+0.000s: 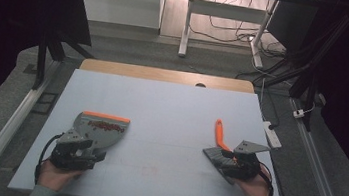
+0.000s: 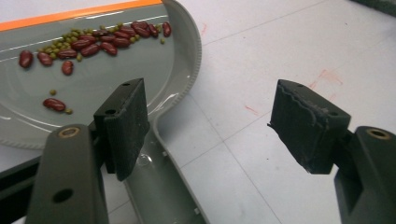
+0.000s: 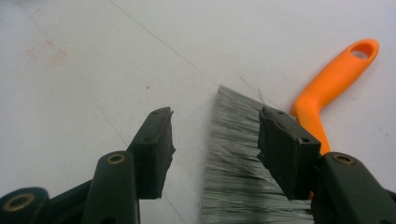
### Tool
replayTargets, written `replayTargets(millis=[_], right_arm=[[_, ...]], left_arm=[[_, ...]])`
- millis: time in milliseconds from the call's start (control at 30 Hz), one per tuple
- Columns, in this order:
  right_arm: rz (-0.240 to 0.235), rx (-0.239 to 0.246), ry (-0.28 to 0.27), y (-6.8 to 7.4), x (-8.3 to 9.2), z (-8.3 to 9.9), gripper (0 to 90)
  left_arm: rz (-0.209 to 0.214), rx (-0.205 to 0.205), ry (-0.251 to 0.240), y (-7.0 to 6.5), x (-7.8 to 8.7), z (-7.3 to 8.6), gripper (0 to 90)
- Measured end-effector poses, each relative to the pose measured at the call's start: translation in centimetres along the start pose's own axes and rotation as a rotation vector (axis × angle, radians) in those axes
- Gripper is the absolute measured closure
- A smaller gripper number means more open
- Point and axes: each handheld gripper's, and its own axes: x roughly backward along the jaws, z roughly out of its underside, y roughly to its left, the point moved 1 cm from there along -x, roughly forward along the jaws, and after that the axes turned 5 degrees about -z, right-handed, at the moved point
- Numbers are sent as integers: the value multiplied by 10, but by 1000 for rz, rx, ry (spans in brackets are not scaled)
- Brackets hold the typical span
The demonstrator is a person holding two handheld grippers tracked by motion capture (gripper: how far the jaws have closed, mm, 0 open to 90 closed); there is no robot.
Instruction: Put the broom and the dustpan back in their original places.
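Dustpan and brush lie well apart on the table in the high view, near the left gripper and right gripper. Left gripper view: jaws apart, straddling the dustpan's handle without pressing it; beans lie in the pan. Right gripper view: jaws released over the brush's grey bristles.

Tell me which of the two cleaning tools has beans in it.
The grey dustpan by the left tongs holds the beans; the orange-handled brush lies bare.
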Motion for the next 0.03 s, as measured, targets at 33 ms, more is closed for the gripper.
replayTargets(millis=[33], right_arm=[[0, 4, -5, 1, 0, 0, 453]], left_arm=[[2, 3, 1, 0, 0, 0, 281]])
